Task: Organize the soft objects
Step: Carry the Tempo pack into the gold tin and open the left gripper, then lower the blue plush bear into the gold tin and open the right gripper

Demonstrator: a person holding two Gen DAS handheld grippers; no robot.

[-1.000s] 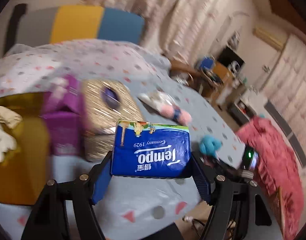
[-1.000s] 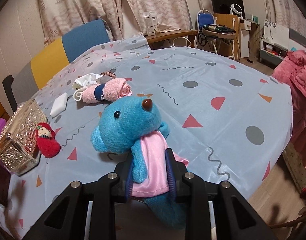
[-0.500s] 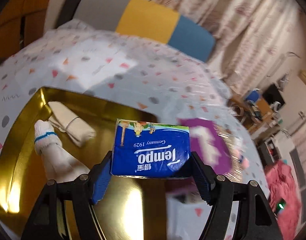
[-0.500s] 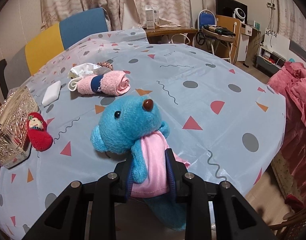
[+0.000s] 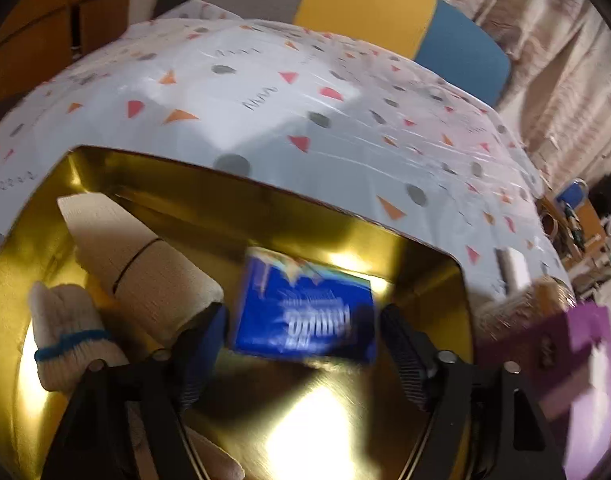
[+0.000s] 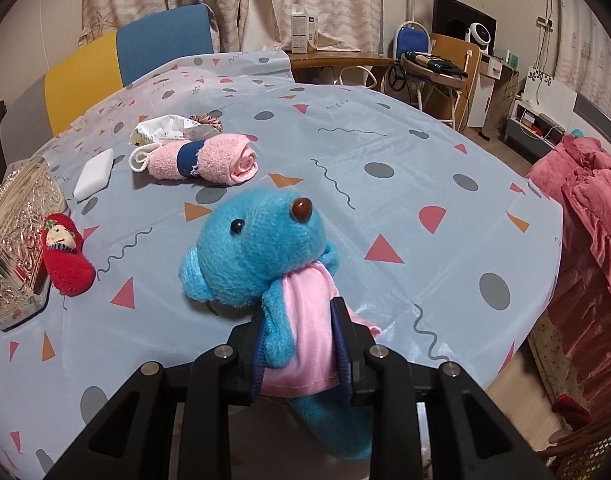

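In the left wrist view a blue Tempo tissue pack point(image 5: 305, 316) shows blurred over the floor of the gold tray point(image 5: 425, 264). My left gripper point(image 5: 301, 322) straddles it with its jaws opening, and a small gap shows between each pad and the pack. A rolled beige cloth point(image 5: 145, 264) and a white sock with a blue band point(image 5: 65, 332) lie in the tray's left half. In the right wrist view my right gripper point(image 6: 299, 312) is shut on the pink-shirted body of a blue plush toy point(image 6: 261, 240), held above the table.
A purple box point(image 5: 577, 344) stands right of the tray. On the patterned tablecloth point(image 6: 385, 184) lie a pink towel roll point(image 6: 217, 158), a white pad point(image 6: 94, 174), a crumpled bag point(image 6: 165, 130) and a red doll point(image 6: 67, 256) beside a silver box point(image 6: 17, 240). A red blanket point(image 6: 585, 208) lies off the table's right edge.
The left gripper swung from the table's middle to over the gold tray and sank toward it. Its jaws widened and the tissue pack came loose. The right gripper kept still with the plush toy.
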